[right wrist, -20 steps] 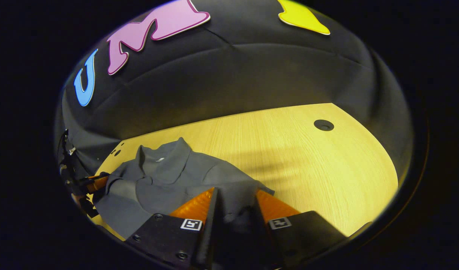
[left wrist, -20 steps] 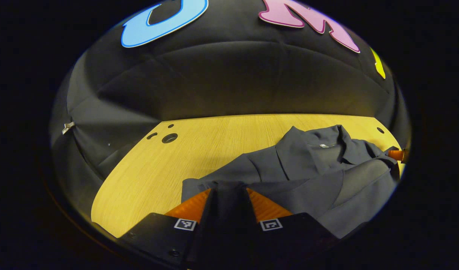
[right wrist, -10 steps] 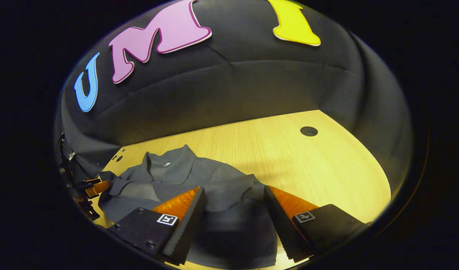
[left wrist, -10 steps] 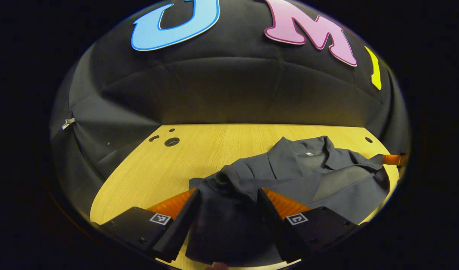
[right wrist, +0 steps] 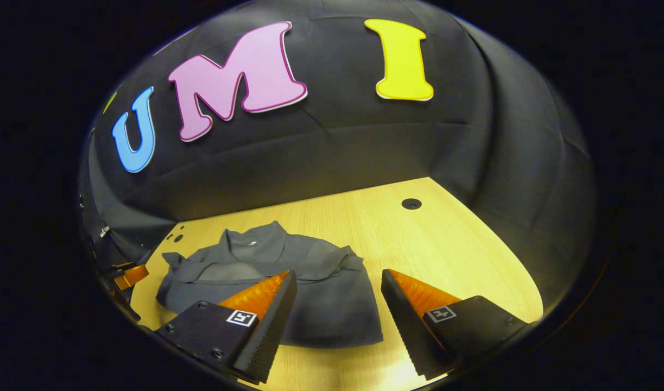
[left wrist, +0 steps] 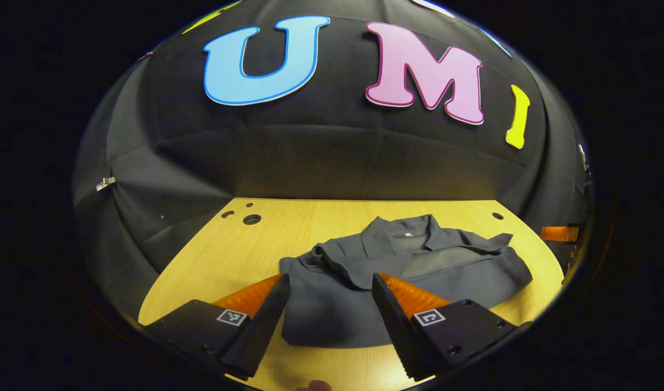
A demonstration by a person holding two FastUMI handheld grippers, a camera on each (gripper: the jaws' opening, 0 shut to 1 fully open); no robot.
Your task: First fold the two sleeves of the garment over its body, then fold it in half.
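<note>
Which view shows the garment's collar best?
The left gripper view: the collar sits near the middle, both flaps spread, above the folded garment. In the right gripper view the collar lies further to the side, partly behind that gripper's finger.

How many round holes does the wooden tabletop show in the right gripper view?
3: a large round hole far right on the wooden tabletop, and two small holes by the far-left corner. The grey shirt may hide others.
</note>
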